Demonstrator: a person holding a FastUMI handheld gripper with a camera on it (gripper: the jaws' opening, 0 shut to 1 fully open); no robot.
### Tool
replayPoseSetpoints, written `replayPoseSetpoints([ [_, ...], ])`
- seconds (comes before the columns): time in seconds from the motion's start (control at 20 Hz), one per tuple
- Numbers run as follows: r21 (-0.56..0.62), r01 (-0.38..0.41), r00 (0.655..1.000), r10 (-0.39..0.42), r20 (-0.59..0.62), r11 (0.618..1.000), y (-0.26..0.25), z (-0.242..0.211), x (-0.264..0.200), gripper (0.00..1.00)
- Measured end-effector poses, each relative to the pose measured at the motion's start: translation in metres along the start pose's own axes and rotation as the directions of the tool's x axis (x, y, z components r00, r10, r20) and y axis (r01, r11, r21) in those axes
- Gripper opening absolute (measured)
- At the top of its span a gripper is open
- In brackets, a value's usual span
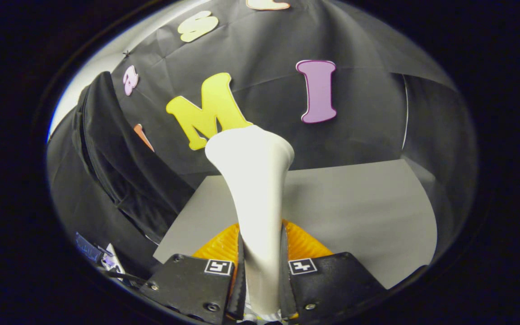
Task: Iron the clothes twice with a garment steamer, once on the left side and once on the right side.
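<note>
hand-held gripper (261,271) clenched on garment steamer (253,189), both fingers pressing its white handle from either side, no gap left btwn pads and handle. fingers (188,282) at bottom of gripper view, each w/ a small square marker near the tip. steamer rising up and fwd from btwn the fingers: narrow at the grip, widening toward a flared, rounded head at the far end, tilted slightly left. steam face itself turned away, can't tell its details. ribbed orange part (303,243) just behind the handle on both sides, right above the fingertips; looks like part of the gripper, can't say for sure.

light grey surface (368,212) beyond and to the right of the fingers, flat, stretching back to the booth wall. steamer head held up above it, not touching.

dark clothes (115,153) hanging to the left of the steamer, well left of the fingers, draped top to bottom against the wall; black fabric w/ a seam or edge running down its length, folds toward the lower end. steamer head apart from the clothes, clear gap btwn the two, head pointing more at the back wall than at the fabric. small blurred items (97,257) low left near the left finger, too unclear to identify.
</note>
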State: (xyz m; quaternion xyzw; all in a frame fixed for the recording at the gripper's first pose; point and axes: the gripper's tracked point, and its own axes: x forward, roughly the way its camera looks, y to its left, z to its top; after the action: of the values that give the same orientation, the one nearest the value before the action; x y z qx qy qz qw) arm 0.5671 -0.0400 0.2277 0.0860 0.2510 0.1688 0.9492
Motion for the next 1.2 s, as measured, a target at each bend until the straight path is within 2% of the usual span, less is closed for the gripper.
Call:
replayPoseSetpoints([
  [0.25, -0.014, -0.005, 0.998, 0.005, 0.056, 1.0, 0.01, 0.003, -0.022, 0.32],
  [0.5, 0.031, -0.025, 0.996, 0.023, 0.084, 0.999, 0.024, -0.005, -0.049, 0.3],
  [0.6, 0.023, -0.002, 0.995, 0.0, 0.1, 1.0, 0.025, -0.012, -0.056, 0.3],
  [0.7, 0.064, -0.023, 0.994, 0.015, 0.11, 0.998, 0.04, -0.018, -0.068, 0.3],
  [0.9, 0.071, 0.035, 0.987, -0.046, 0.152, 0.997, 0.057, -0.029, -0.089, 0.3],
  [1.2, 0.026, 0.165, 0.962, -0.167, 0.214, 0.986, 0.104, -0.049, -0.12, 0.3],
])
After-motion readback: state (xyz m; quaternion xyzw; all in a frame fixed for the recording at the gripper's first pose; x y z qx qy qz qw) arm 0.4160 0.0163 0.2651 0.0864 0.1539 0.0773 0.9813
